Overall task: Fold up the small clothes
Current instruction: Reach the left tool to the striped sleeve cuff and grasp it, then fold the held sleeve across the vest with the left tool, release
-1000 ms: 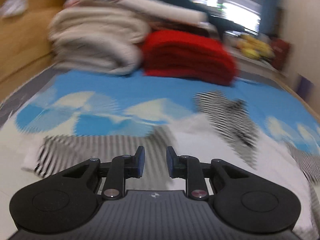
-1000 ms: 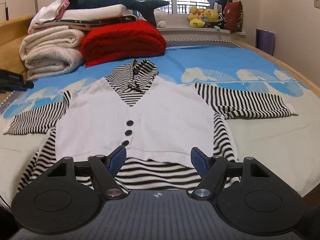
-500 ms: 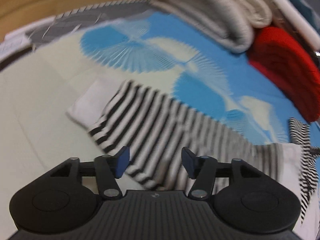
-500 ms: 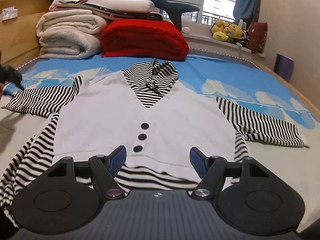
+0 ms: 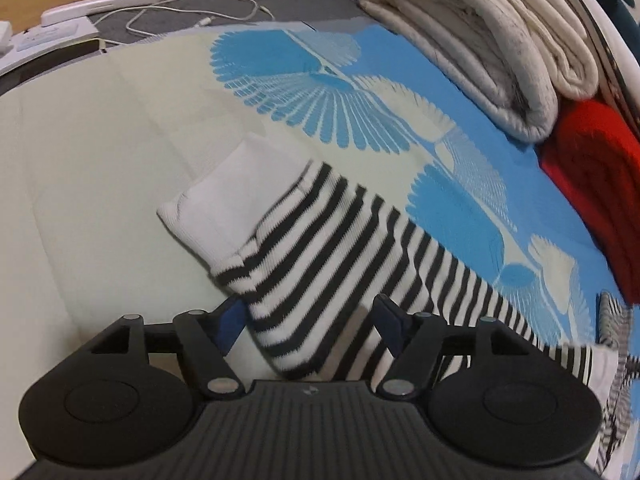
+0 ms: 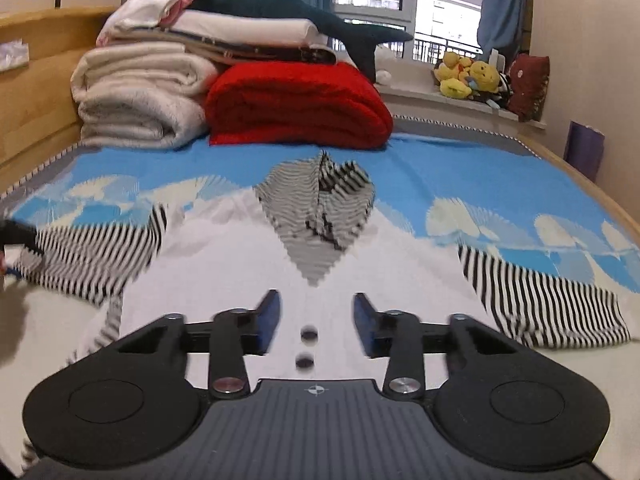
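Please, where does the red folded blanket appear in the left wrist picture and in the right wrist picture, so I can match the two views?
Left wrist view: the red folded blanket is at the right edge, partly cut off, beside the cream folded blanket.
Right wrist view: the red folded blanket sits upper centre, behind the striped garment's collar.
Shared landmark: the cream folded blanket, directly beside the red one in both views.

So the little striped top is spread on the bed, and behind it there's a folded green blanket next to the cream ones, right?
Not quite: the folded blanket behind the striped top is red, not green, as the right wrist view shows. It does sit beside the cream blankets.
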Available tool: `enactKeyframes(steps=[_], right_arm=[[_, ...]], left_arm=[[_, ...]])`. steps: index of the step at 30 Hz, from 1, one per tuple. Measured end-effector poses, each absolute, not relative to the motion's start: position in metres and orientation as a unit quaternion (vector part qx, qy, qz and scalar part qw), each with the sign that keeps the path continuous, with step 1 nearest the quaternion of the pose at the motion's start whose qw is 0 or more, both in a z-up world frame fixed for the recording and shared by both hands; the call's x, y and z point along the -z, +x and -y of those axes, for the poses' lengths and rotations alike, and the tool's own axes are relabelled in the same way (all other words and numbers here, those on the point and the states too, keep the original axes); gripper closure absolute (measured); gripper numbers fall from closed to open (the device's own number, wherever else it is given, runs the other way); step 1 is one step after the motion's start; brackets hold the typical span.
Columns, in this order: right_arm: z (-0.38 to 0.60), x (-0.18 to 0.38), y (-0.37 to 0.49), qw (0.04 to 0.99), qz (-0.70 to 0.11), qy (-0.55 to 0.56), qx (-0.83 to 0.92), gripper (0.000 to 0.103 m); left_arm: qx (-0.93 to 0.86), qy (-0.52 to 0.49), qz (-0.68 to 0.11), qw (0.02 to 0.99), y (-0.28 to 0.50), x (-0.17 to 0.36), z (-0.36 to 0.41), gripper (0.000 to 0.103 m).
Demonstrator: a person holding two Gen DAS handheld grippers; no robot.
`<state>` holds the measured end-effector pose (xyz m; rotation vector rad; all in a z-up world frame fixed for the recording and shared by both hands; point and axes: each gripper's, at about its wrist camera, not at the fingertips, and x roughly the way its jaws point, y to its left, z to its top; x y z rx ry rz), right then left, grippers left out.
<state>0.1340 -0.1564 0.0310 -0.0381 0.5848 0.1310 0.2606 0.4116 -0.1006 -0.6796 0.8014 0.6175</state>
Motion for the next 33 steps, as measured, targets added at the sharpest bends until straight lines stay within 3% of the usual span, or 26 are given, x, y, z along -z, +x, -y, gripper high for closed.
enactKeyframes(steps=[9,11,12,15,18,25,27,30,33], right_arm=[[0.165,-0.064,0.209,0.956,-0.253,-0.053,-0.142,0.071],[0.172,-0.061,0.22,0.957,-0.245,-0.047,-0.148,0.071],[0.178,-0.057,0.223,0.959,-0.24,-0.04,-0.147,0.071],[0.201,-0.039,0.234,0.953,-0.274,0.0,-0.13,0.071],[0.221,-0.031,0.247,0.946,-0.302,0.043,-0.104,0.071],[0.258,-0.024,0.253,0.942,-0.322,0.075,-0.054,0.071],[0.266,-0.021,0.253,0.941,-0.326,0.079,-0.036,0.071],[0.276,-0.013,0.257,0.936,-0.338,0.094,-0.017,0.071],[0.287,-0.006,0.262,0.927,-0.353,0.125,-0.003,0.065]], left_arm=[[-0.324,-0.378,-0.321,0.806,0.251,0.105,-0.426,0.042],[-0.339,-0.366,-0.323,0.804,0.253,0.105,-0.425,0.068],[-0.347,-0.357,-0.33,0.802,0.254,0.104,-0.425,0.098],[-0.368,-0.363,-0.325,0.792,0.254,0.094,-0.422,0.098],[-0.359,-0.299,-0.294,0.834,0.268,0.052,-0.39,0.099],[-0.101,-0.226,-0.228,0.942,0.301,-0.045,-0.207,0.099],[0.014,-0.221,-0.24,0.945,0.305,-0.052,-0.141,0.098],[0.202,-0.238,-0.333,0.89,0.316,-0.039,-0.071,0.082],[0.189,-0.236,-0.365,0.881,0.315,-0.033,-0.067,0.078]])
